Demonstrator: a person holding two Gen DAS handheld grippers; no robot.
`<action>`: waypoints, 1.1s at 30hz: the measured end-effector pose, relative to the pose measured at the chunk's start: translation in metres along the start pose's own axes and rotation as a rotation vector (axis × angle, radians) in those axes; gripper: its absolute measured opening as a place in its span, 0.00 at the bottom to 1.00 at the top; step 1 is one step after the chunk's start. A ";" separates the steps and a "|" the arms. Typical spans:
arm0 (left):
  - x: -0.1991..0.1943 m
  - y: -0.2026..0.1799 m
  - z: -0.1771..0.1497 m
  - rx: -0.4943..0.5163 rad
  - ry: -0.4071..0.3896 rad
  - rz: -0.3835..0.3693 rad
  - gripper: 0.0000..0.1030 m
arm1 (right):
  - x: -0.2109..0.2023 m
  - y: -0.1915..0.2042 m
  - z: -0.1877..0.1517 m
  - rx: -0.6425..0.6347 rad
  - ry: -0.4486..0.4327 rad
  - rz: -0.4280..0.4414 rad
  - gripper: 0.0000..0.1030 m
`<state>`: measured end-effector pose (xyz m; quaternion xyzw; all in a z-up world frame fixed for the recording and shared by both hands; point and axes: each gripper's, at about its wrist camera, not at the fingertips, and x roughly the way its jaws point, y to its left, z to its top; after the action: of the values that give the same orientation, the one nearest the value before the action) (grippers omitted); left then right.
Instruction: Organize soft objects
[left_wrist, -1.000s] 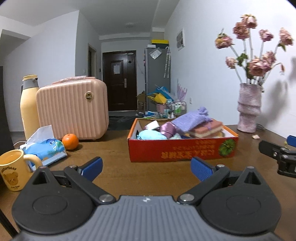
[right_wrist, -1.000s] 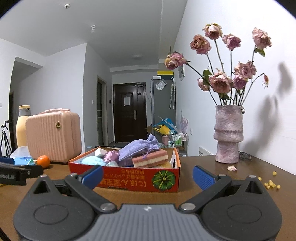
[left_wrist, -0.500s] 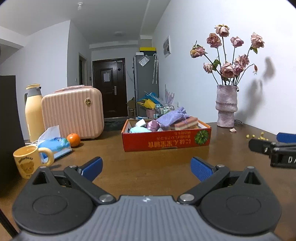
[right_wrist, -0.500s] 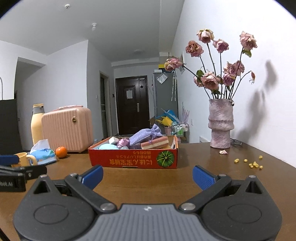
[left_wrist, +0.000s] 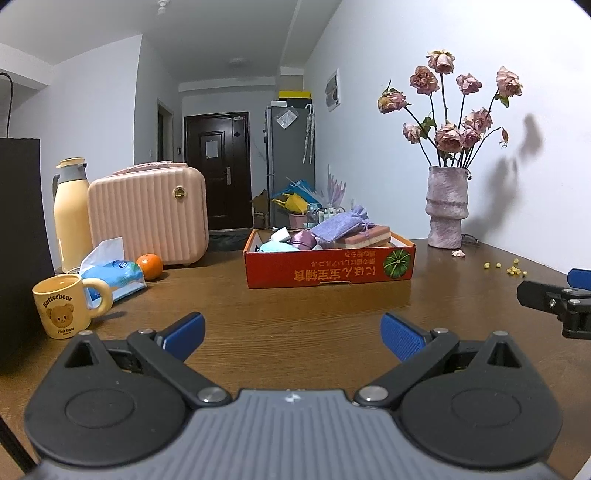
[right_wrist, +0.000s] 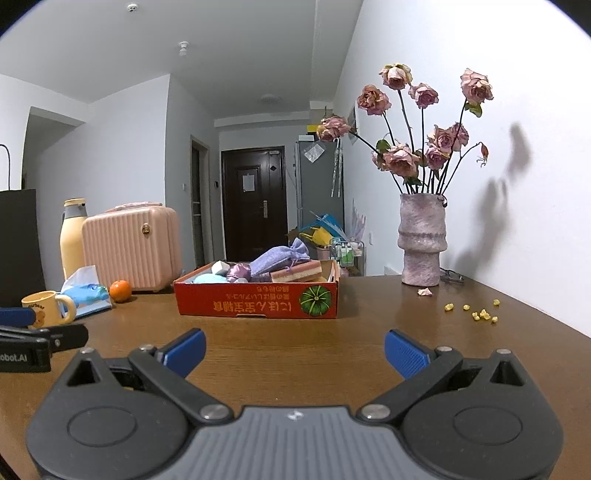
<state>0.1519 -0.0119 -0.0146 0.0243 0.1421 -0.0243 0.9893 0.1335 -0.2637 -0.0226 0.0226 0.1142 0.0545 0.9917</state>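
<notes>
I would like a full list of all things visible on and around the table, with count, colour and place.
cardboard box: one, red, table centre, holding soft items
drawstring pouch: one, lilac, on top in the box
sponge: one, pink and cream layers, in the box, right part
vase: one, pinkish, far right, with dried roses
petal: one, pink, near the vase
crumbs: several, yellow, right of table
case: one, pink, far left
flask: one, yellow, beside the case
orange: one, before the case
tissue pack: one, blue
mug: one, yellow, near left
left gripper: open, empty
right gripper: open, empty
</notes>
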 end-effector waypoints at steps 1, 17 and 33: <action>-0.001 0.000 0.000 0.000 -0.002 0.000 1.00 | -0.001 0.000 0.000 0.000 -0.003 -0.001 1.00; -0.010 0.000 0.001 -0.003 -0.027 -0.014 1.00 | -0.011 0.006 0.004 -0.018 -0.031 0.000 1.00; -0.012 -0.001 0.001 -0.003 -0.033 -0.017 1.00 | -0.015 0.009 0.006 -0.025 -0.039 0.003 1.00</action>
<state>0.1410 -0.0120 -0.0106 0.0212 0.1262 -0.0327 0.9912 0.1194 -0.2564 -0.0131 0.0116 0.0942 0.0568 0.9939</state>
